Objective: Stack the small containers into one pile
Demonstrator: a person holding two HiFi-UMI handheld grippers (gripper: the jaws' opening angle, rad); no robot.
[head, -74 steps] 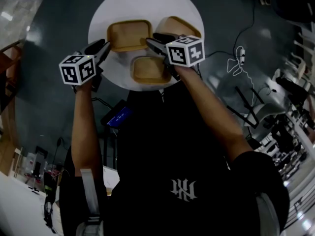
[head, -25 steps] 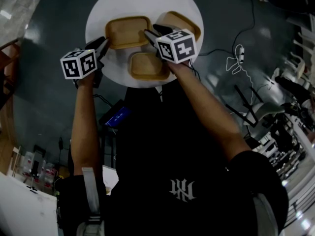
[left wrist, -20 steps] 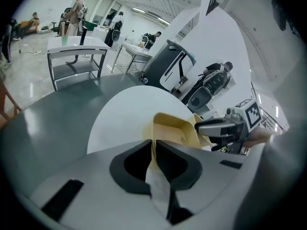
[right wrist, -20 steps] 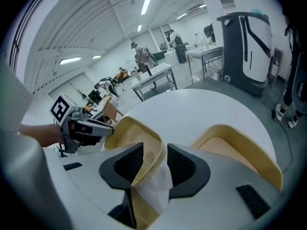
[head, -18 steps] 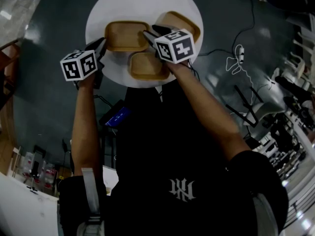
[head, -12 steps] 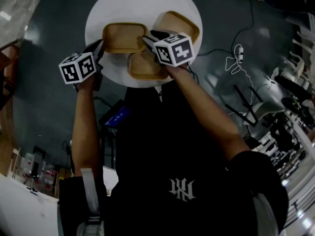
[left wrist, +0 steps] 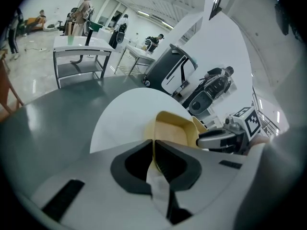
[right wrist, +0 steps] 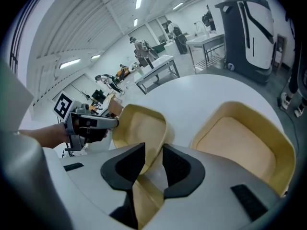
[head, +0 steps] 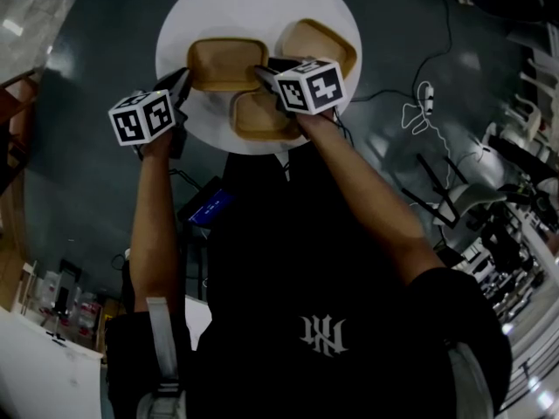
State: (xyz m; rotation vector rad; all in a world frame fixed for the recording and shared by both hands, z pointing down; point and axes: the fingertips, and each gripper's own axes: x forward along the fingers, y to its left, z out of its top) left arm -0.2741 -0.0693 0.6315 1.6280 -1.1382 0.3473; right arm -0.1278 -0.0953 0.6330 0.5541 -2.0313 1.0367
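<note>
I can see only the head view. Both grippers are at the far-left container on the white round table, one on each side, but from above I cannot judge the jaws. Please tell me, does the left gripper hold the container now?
Observer: Yes. In the left gripper view the left gripper has just closed, and it pinches the thin side wall of the far-left container.
Operator: Thank you. And the right gripper, does it grip too?
Observer: Not yet. In the right gripper view the right gripper straddles the opposite wall. Its jaws have just been closing, but there is a gap beside the wall.
</note>
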